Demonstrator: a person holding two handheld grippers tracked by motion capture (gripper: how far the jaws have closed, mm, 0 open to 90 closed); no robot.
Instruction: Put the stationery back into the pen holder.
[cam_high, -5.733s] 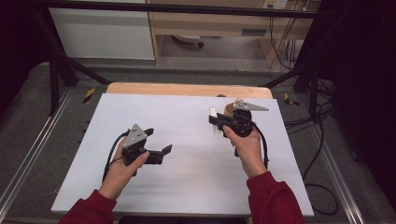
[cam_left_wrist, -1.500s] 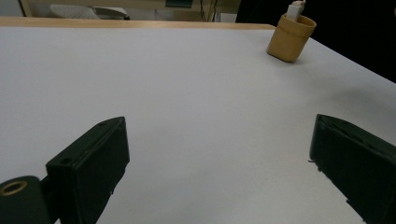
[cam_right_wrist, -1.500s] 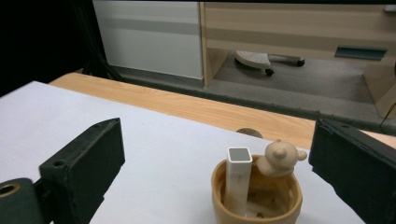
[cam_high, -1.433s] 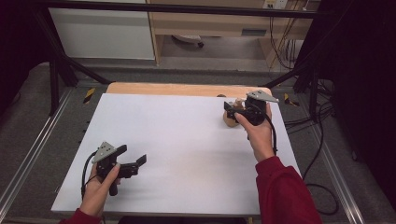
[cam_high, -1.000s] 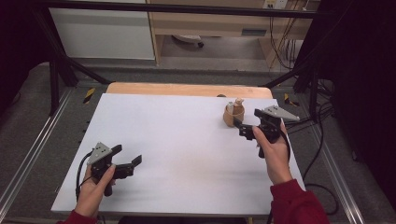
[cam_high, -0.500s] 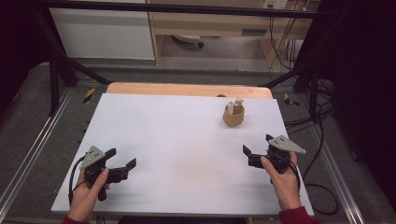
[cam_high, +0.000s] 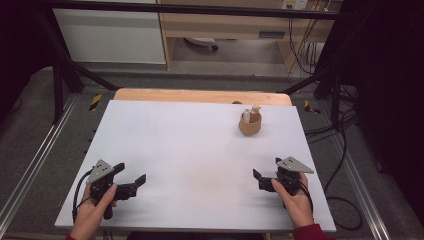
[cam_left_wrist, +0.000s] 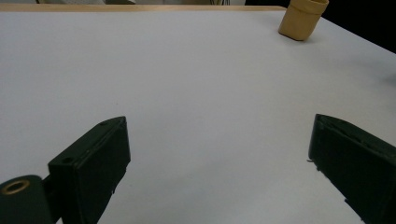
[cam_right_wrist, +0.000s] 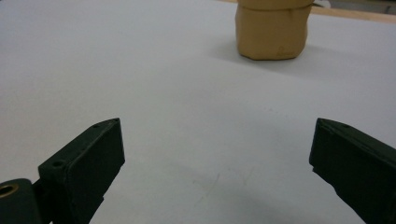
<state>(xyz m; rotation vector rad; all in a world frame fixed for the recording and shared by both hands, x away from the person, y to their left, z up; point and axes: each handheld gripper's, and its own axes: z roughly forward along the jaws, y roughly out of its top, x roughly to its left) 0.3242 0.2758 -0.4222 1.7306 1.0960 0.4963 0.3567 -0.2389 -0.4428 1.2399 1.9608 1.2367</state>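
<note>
**White sheet bare, cup set far right**

Tan cup (cam_high: 250, 125) with two small bottles in it stands near the table's (cam_high: 200, 150) far right edge. Left gripper (cam_high: 131, 181) and right gripper (cam_high: 259, 180) rest at the near corners, jaws spread and empty, probably parked. Wide open room lies between.

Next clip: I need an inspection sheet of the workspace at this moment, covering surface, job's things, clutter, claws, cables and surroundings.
Surface: white tabletop, wooden strip along far edge.
Job's things: tan cup far right, holding two small upright items; what they are cannot be told.
Clutter: nothing seen.
Claws: left claw near left, open, holding nothing; right claw near right, open, holding nothing.
Cables: black cable loops from the left claw; floor cables right of table.
Surroundings: black frame bars, wooden shelving behind.
</note>
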